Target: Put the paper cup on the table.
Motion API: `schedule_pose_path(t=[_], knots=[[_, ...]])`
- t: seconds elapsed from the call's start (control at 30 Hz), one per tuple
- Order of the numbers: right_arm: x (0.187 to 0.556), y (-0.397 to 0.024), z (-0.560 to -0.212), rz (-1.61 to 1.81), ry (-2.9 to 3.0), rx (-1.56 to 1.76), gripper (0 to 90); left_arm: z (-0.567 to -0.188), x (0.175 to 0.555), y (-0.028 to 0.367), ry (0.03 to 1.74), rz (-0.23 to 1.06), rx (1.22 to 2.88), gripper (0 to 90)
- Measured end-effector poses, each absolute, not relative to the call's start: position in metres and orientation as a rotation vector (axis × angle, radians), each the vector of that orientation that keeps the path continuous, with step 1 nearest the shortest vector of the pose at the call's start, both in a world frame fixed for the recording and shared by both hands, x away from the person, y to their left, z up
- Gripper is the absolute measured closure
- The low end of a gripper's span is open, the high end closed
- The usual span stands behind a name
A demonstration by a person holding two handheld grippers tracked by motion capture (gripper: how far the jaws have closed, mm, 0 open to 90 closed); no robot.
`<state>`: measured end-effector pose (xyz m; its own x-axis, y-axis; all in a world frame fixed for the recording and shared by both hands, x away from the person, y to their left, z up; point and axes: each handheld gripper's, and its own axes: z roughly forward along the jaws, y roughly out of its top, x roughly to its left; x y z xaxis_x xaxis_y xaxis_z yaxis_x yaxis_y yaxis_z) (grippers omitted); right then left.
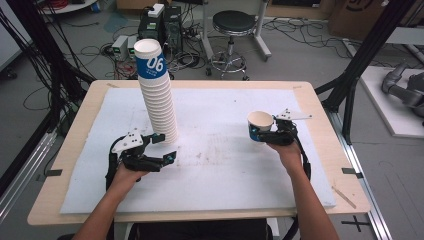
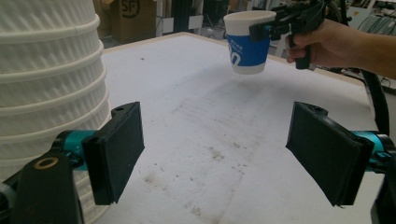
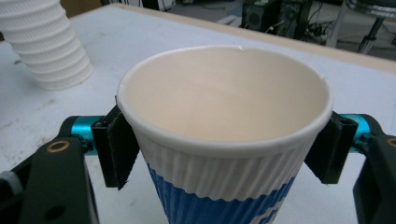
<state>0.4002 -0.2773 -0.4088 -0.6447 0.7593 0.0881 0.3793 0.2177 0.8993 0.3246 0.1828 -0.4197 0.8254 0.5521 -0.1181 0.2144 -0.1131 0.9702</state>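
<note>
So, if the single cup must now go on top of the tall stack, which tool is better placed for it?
The right tool, probably: it already grips the cup, upright and lifted above the table. The left tool is open and empty beside the base of the stack, so it could steady it.

Background only. White mat (image 1: 215,170) sits under both grippers, with scuffs and brownish stains between left gripper (image 1: 165,147) and right gripper (image 1: 260,134). It lies on a wooden table (image 1: 70,145). There's a black tape mark (image 1: 54,172) on the table edge outboard of the left gripper. On the floor well beyond the left gripper I see computer towers (image 1: 171,22), small grey boxes (image 1: 120,47) and tangled cables (image 1: 95,50). A black round stool (image 1: 233,22) stands well beyond the right gripper, with a cardboard box (image 1: 350,15) farther out. Outboard of the right gripper is a black frame post (image 1: 367,45), and past it a grey pipe (image 1: 405,87).
</note>
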Motion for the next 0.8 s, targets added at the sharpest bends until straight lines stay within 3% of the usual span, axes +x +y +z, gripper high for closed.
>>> schedule_pose_path(t=[0.13, 0.8], knots=[[0.396, -0.282, -0.424, 1.357, 2.176, 1.076, 22.6, -0.421, 0.325, 0.183, 0.611, 0.315, 1.693, 18.6], [0.379, -0.293, -0.428, 1.323, 2.223, 1.094, 18.6, -0.423, 0.326, 0.186, 0.637, 0.311, 1.694, 18.6]])
